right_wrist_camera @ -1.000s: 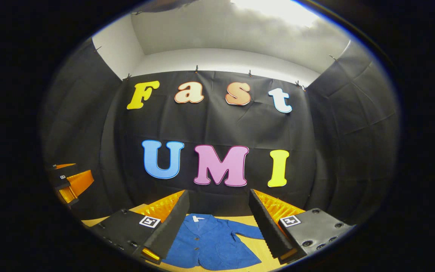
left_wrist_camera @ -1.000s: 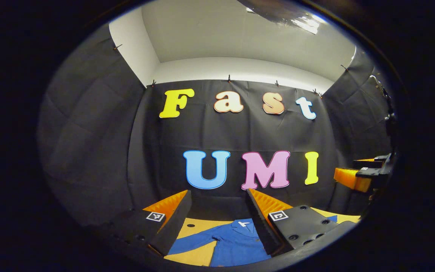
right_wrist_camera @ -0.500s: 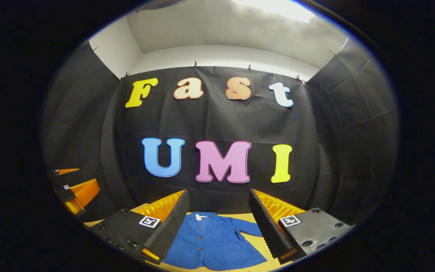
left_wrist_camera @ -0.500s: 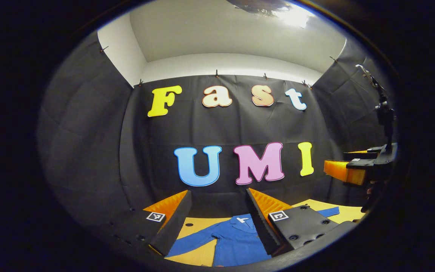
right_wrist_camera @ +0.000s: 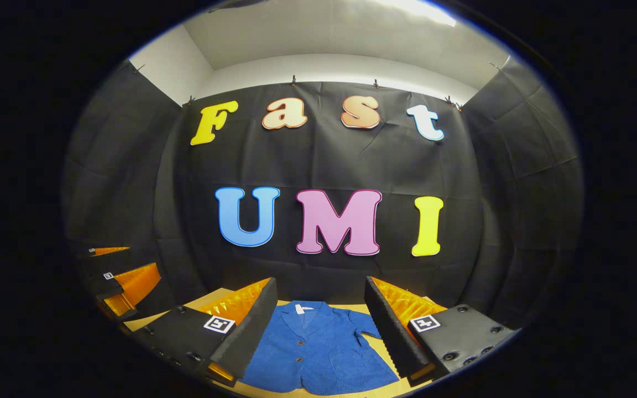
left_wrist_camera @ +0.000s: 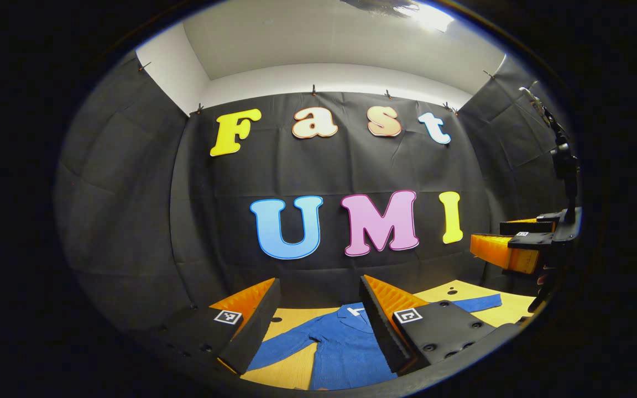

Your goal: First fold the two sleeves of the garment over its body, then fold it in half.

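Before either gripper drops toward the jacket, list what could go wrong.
1. The blue jacket lies flat on the wooden table, so the open left gripper may pinch both sleeve and body layers.
2. The right gripper, also open, could snag a button on the jacket front.
3. A dragged sleeve could pull the body askew.

one blue jacket (right_wrist_camera: 318,354), two hand-held grippers (left_wrist_camera: 318,326) (right_wrist_camera: 318,326), one wooden table (left_wrist_camera: 291,376)

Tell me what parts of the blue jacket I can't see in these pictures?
- Jacket hem, left gripper view: cut off by the picture's bottom edge.
- Jacket middle, left gripper view: hidden behind the left gripper finger.
- Jacket sleeves, right gripper view: covered by the right gripper fingers.
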